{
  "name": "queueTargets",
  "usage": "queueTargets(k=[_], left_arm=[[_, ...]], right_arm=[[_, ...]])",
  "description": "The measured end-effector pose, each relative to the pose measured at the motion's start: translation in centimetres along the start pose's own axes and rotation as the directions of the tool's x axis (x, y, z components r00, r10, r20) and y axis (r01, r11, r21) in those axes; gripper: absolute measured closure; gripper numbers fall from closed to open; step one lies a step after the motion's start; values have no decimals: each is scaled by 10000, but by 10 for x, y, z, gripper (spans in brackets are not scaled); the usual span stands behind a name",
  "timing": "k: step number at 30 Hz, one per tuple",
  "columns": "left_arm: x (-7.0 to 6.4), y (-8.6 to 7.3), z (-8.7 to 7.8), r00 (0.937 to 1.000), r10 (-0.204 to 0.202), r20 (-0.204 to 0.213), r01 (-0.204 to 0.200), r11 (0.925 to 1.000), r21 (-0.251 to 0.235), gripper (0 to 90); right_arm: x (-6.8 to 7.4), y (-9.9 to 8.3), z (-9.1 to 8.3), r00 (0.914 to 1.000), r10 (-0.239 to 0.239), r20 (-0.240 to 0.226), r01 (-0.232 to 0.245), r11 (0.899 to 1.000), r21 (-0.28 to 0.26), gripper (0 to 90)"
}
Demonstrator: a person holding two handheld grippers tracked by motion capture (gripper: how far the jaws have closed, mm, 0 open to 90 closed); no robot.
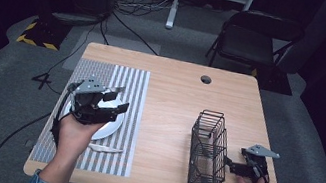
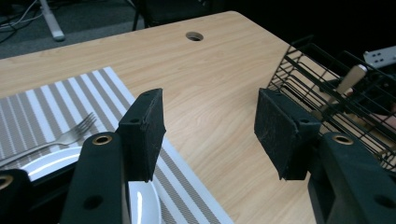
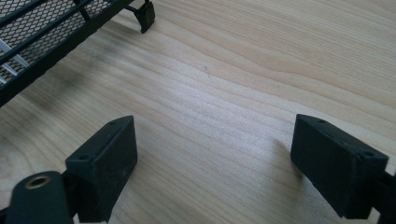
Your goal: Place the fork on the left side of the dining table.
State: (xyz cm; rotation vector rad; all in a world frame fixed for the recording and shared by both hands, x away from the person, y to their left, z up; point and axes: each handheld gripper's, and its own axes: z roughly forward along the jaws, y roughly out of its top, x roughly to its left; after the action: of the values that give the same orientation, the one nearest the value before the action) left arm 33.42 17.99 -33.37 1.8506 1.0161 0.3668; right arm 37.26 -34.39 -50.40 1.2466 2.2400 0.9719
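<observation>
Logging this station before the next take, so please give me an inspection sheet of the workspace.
Surface: wooden table, striped placemat at left.
Job's things: white plate, fork, knife on placemat; black wire basket at right.
Clutter: nothing seen.
Grippers: left gripper open above the plate; right gripper open beside the basket, both empty.
Cables: black cable trailing off the table's left; more on the floor.
Surroundings: folding chair, grey carpet.

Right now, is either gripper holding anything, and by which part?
Nothing is held. The left gripper is open above the plate, with bare table between its jaws. The right gripper is open over the table beside the wire basket.
</observation>
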Motion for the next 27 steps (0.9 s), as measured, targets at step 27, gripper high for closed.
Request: queueTargets(k=[27], left_arm=[[-16, -72, 29, 9975, -38, 709, 26, 9998, 174, 431]], right_arm=[[0, 0, 0, 10000, -9, -2, 9, 10000, 2, 147]])
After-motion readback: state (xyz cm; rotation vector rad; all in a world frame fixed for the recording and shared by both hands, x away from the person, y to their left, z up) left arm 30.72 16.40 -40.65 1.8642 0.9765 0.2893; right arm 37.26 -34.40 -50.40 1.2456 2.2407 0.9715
